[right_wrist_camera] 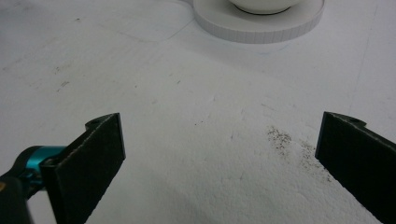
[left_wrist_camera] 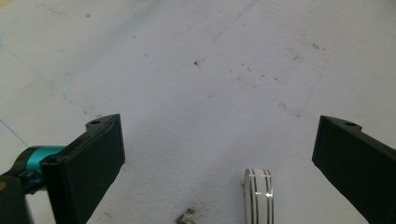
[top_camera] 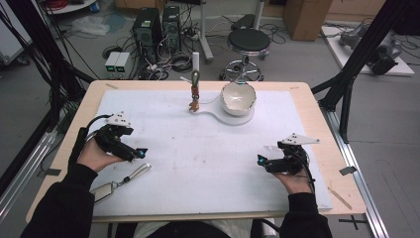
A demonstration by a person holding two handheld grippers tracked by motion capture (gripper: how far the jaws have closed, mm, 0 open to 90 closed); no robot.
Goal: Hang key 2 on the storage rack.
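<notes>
White foam sheeting (top_camera: 198, 148) covers the tabletop, with computers, cables and a stool on the floor behind it. Both tools rest low near the person's edge, each with its jaws spread wide and nothing between them: the left tool (top_camera: 141, 152) at the left, the right tool (top_camera: 261, 160) at the right. Nearest the left tool lies a key ring with a metal tag (top_camera: 119, 182), just toward the person from its jaws; in the left gripper view a striped white ring (left_wrist_camera: 259, 196) sits on the sheet between the jaws, near the bottom edge. At the far side stands a white bowl (top_camera: 238, 97) on a round white board (top_camera: 233, 118), with a small upright clip figure (top_camera: 194, 94) beside it.

Judging from this, the pick-up has not begun. To do it well, the left tool should be lowered squarely over the ring, jaws straddling it, and closed gently so the thin metal does not skid on the foam.
</notes>
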